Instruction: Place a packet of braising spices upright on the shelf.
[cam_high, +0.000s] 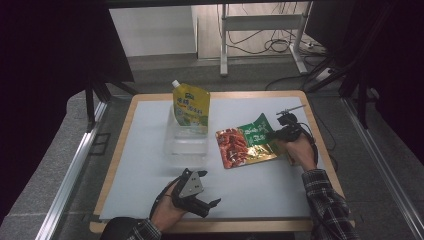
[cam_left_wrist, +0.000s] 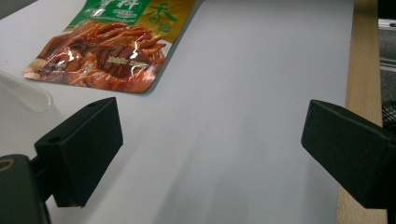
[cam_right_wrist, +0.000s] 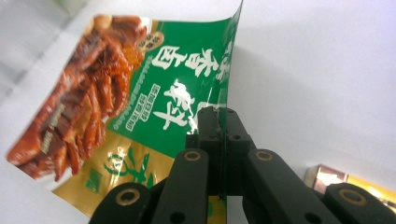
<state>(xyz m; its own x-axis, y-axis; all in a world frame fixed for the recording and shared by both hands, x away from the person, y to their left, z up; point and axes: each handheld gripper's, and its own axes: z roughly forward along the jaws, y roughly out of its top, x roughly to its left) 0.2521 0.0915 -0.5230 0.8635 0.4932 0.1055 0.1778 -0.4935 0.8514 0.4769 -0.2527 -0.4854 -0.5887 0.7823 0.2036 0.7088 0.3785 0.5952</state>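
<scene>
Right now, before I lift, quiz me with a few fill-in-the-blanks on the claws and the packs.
1. The right claw is shut on the edge of the ____ packet.
2. The left claw is ____, with bare table between its jaws.
3. The yellow pouch stands ____ in the clear tray.

Missing words: snack; open; upright

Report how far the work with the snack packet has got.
Done: the yellow spout pouch already stands in the clear plastic bin. In hand: the right gripper is shut on the edge of the green and red snack packet, one side lifted off the white mat. Left: probably moving it to the bin. The left gripper waits open.
</scene>
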